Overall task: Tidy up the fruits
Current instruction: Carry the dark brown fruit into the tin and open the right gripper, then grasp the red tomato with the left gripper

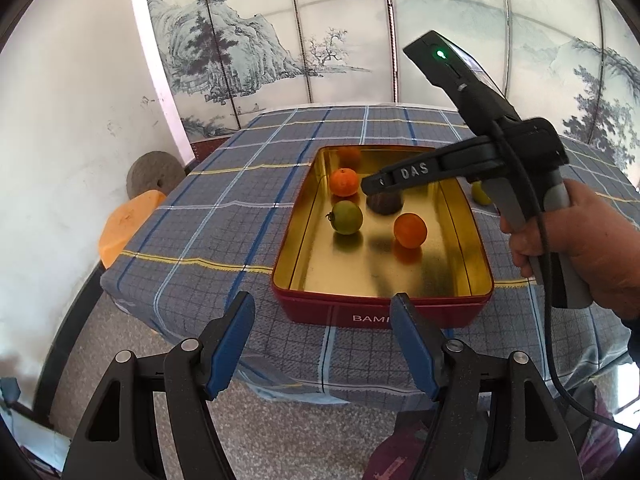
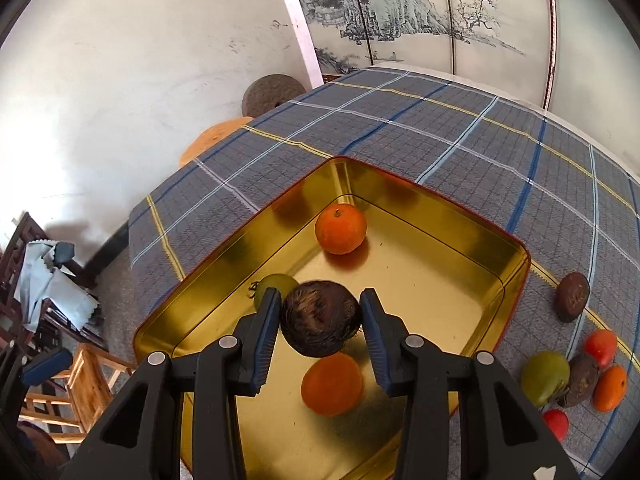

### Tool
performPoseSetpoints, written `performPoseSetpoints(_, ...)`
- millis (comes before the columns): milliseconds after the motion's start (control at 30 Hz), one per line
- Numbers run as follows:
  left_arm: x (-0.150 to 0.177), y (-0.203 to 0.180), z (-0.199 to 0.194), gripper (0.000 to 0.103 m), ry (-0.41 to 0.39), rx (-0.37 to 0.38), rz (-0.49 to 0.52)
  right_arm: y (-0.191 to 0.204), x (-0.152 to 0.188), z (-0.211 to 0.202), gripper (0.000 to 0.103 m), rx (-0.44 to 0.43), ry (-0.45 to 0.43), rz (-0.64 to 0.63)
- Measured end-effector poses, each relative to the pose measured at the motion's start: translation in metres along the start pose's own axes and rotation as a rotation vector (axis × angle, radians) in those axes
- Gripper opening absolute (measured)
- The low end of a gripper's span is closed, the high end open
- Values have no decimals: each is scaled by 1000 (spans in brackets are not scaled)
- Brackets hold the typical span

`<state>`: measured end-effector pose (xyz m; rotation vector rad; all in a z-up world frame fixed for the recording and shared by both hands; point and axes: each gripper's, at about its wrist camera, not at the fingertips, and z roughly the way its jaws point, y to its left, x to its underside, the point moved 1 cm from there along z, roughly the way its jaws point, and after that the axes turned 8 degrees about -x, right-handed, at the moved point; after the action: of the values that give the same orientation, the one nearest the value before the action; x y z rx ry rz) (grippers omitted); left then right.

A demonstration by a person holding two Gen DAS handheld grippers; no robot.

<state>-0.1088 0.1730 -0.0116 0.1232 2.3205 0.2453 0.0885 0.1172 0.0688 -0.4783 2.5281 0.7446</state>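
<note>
A red tin with a gold inside (image 1: 304,216) (image 2: 516,264) stands on the checked tablecloth. In it lie two oranges (image 1: 343,181) (image 1: 409,230) (image 2: 340,229) (image 2: 332,383), a green fruit (image 1: 346,217) (image 2: 276,282) and a dark brown fruit (image 1: 385,205) (image 2: 320,318). My right gripper (image 2: 320,330) (image 1: 370,186) is over the tin. Its jaws stand on both sides of the brown fruit, with a small gap at the right pad. My left gripper (image 1: 322,344) is open and empty, in front of the tin's near wall.
Several loose fruits lie on the cloth right of the tin: a brown one (image 2: 572,297), a green one (image 2: 545,378), orange ones (image 2: 609,388) and red ones (image 2: 600,346). An orange stool (image 1: 128,220) and a stone disc (image 1: 154,174) stand left of the table.
</note>
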Motion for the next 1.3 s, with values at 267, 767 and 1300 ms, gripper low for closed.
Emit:
performPoseSetpoints(267, -2, -8, 1, 71, 6, -2, 14, 7, -9, -19, 61, -17, -91, -7)
performPoseSetpoints(767, -4, -21, 0, 72, 6, 11, 47, -35, 86, -116, 73, 88, -238, 61)
performPoseSetpoints(1300, -26, -92, -17, 72, -33, 157, 226, -187, 203, -218, 75, 512, -202, 313)
